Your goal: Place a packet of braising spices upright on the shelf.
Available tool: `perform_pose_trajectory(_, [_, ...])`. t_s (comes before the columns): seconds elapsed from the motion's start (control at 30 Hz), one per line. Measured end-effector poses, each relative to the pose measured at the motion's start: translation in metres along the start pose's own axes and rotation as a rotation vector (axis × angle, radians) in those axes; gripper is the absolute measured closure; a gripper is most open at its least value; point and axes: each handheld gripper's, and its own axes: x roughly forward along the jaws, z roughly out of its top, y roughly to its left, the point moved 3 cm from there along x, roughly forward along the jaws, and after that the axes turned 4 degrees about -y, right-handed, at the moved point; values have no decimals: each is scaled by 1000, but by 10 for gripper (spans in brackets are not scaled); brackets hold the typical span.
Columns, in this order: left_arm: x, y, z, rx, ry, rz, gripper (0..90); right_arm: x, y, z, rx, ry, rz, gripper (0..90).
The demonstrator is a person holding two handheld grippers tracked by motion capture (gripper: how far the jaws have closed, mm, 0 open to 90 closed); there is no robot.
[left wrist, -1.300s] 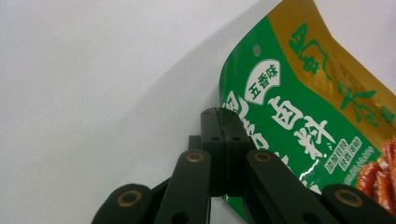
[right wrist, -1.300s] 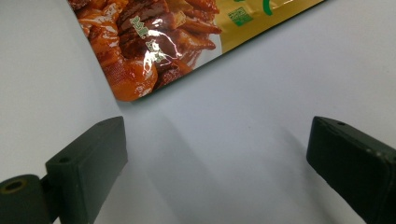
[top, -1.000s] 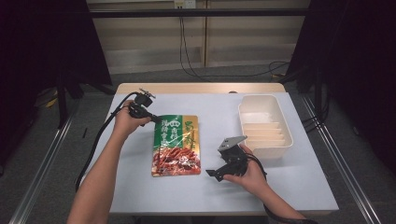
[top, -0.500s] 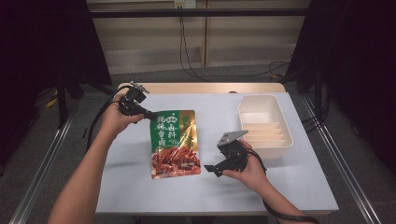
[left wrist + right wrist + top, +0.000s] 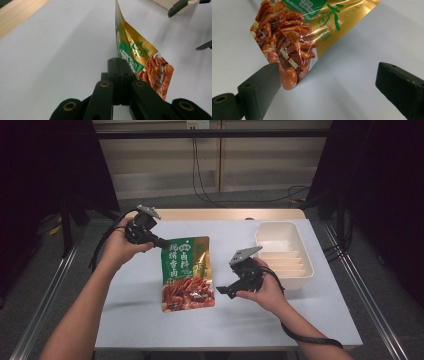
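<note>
Left gripper (image 5: 159, 241) of mine was clamped on the pouch's (image 5: 186, 272) top corner, its length running down-frame, while my right gripper (image 5: 223, 290), jaws wide apart, sat just right of its lower end.

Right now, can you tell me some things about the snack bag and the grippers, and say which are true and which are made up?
1. The left hand-held gripper is shut on the snack bag. True.
2. The right hand-held gripper is pinching the bag too. False: its jaws stand wide open beside the bag's lower corner.
3. The white tray sits at the right side of the table. True.
4. The snack bag is lying in the tray. False: it is out on the table side, held by its top corner.
</note>
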Motion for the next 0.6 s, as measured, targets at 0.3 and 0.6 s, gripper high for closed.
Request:
perform_pose_trajectory(0.3, [-9,-19,7,25,-12,-8,900,-1,-10,15,-4,17,9,55])
perform_pose_trajectory(0.6, [-20,-34,18,69,-27,-40,900,-12,-24,49,-49,12,-16,55])
